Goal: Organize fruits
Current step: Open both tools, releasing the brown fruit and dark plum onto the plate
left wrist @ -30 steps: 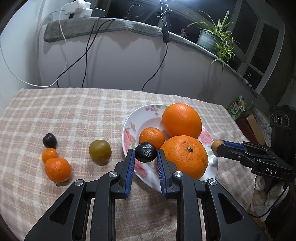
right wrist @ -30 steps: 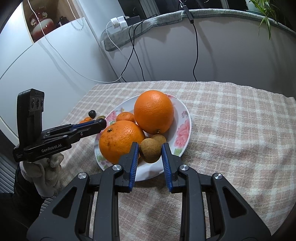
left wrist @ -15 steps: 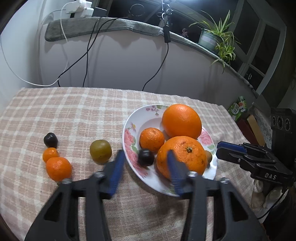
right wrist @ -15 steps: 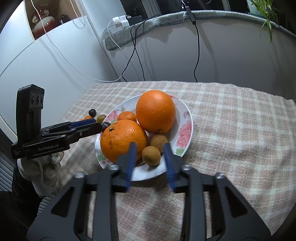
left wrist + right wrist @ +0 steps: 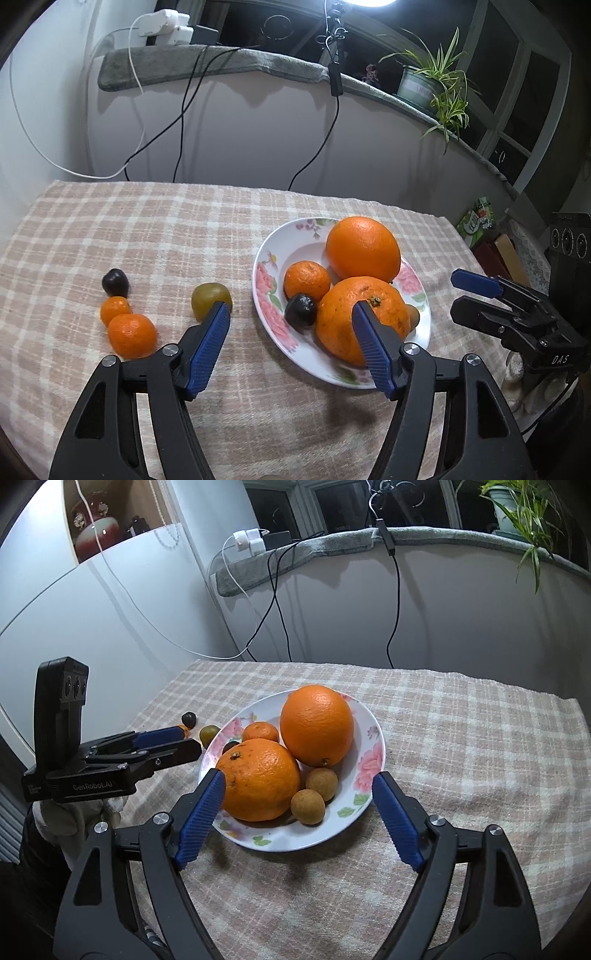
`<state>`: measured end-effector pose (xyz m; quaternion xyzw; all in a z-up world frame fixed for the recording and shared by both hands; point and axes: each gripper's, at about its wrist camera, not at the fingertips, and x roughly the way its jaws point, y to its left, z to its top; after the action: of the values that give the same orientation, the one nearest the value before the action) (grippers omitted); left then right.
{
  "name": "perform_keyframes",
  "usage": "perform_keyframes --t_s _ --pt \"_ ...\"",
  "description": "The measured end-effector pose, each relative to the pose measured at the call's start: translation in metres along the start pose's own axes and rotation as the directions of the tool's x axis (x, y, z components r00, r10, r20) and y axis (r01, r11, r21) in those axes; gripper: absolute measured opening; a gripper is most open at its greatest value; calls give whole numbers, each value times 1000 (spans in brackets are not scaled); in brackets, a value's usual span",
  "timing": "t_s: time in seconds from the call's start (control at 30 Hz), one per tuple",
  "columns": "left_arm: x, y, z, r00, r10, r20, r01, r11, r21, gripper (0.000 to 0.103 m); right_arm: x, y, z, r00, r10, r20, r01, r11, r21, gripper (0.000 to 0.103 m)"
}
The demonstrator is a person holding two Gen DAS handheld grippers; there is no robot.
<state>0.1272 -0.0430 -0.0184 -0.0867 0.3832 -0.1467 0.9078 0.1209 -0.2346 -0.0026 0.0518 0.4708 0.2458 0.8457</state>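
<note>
A floral white plate (image 5: 266, 291) (image 5: 373, 760) holds two big oranges (image 5: 362, 248) (image 5: 258, 778), a small mandarin (image 5: 306, 280), a dark plum (image 5: 300, 311) and two brown longans (image 5: 307, 806). On the cloth to its left lie a green plum (image 5: 207, 298), two small mandarins (image 5: 132, 335) and another dark plum (image 5: 115, 282). My left gripper (image 5: 291, 334) is open and empty, just in front of the plate's near edge. My right gripper (image 5: 297, 805) is open and empty, its fingers either side of the plate's near rim.
A checked cloth (image 5: 155, 229) covers the table up to a white wall. Cables (image 5: 181, 122) hang down the wall from a grey ledge. A potted plant (image 5: 432, 85) stands on the ledge at right. Boxes (image 5: 495, 247) sit beyond the table's right edge.
My left gripper opened and let the dark plum down onto the plate. My right gripper opened and let a longan down beside the other one. Both grippers drew back a little.
</note>
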Motion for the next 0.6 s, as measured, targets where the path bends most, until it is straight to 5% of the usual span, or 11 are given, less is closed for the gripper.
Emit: perform_keyframes --t_s 0.6 --pt "-37 42 -21 991 127 30 -126 992 -30 68 5 44 20 999 42 -23 -46 981 -187 84"
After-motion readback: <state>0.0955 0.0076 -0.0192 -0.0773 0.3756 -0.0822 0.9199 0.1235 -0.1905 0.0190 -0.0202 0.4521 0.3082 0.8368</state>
